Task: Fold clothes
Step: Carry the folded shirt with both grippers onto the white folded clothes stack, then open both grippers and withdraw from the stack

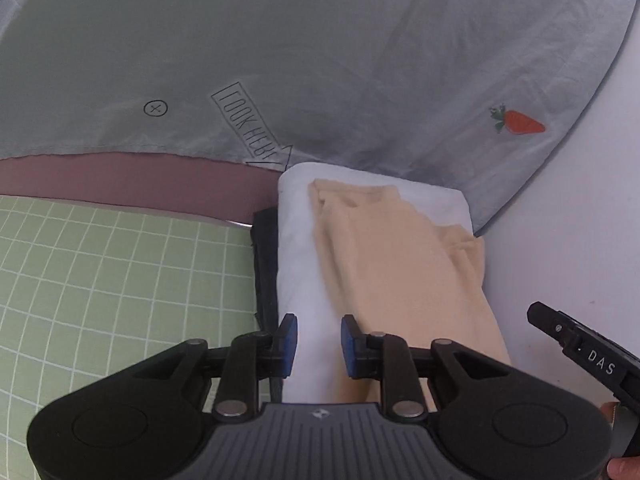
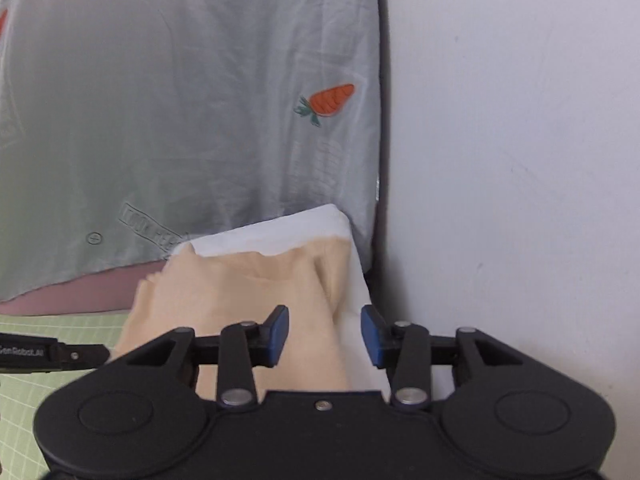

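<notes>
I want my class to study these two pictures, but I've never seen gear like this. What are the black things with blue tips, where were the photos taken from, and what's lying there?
Each is a hand-held gripper; a person carries one in each hand, with a camera looking along its jaws. One picture is from the left gripper, one from the right gripper. Both stand open, holding nothing. Below lies a folded stack: a beige garment on a white one, beside a green grid mat and a grey carrot-print sheet.
</notes>
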Demonstrator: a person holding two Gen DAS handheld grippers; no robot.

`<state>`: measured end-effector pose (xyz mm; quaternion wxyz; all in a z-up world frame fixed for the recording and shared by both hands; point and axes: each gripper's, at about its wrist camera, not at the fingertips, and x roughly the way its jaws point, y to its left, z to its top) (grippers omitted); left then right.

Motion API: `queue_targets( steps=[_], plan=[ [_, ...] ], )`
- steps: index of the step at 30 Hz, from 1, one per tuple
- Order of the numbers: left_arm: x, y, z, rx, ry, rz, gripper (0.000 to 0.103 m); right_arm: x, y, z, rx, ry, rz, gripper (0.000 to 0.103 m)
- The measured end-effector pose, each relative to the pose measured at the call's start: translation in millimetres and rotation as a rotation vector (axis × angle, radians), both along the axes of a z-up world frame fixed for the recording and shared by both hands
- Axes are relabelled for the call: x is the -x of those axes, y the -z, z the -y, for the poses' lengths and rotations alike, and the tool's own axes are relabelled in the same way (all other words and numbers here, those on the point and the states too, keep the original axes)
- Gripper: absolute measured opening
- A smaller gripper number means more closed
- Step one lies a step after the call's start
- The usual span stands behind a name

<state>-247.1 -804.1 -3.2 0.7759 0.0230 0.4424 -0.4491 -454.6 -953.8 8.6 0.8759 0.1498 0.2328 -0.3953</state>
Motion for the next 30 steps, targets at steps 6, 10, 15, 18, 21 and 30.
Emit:
queue_targets(
  steps=[6,10,15,18,21,30],
  plan=[
    [9,11,-27,-0.044,-0.016,-0.017,0.039,8,37,-40,-0.081,-0.044,0.016,0.045],
    [24,1,-49,-0.027,0.015,0.040,0.056,25,44,-68,-0.172,0.015,0.054,0.047],
    [53,-26,-94,0.034,0.040,0.168,0.095,47,24,-117,-0.165,0.039,-0.015,0.071],
    [70,-40,-122,0.055,0.064,0.223,0.103,67,8,-149,-0.151,0.081,0.010,0.096],
    [90,-48,-151,0.068,0.075,0.247,0.103,85,-7,-183,-0.114,0.129,0.006,0.103],
    [142,-43,-212,0.035,0.121,0.312,0.103,122,-20,-268,-0.081,0.136,-0.015,0.103]
  ],
)
